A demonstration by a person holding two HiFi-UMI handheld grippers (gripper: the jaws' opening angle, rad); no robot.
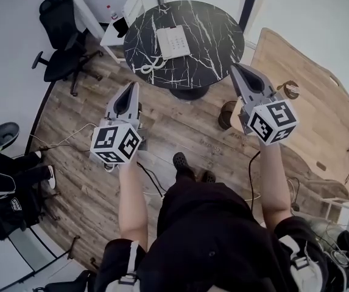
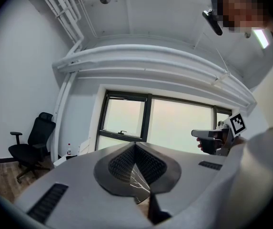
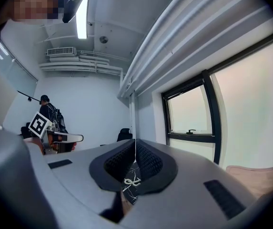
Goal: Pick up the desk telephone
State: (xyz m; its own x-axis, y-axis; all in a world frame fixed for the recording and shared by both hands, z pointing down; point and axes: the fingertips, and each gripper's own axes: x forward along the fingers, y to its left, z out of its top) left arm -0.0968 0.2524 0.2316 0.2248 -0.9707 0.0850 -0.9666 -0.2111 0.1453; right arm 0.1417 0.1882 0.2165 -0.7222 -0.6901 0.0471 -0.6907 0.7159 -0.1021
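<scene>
One desk telephone [image 1: 173, 41], one coiled cord [image 1: 150, 66], one round marble worktop [image 1: 217, 29], one wooden worktop [image 1: 308, 117], one black office chair [image 1: 61, 66], and two in hand, left gripper [image 1: 134, 85] and right gripper [image 1: 235, 67]

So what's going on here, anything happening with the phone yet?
A person stands before a round black marble table, holding the left gripper and right gripper out toward it. Both are shut, with nothing between the jaws. The white desk telephone sits on the table, untouched, its coiled cord beside it; neither gripper has reached it.
</scene>
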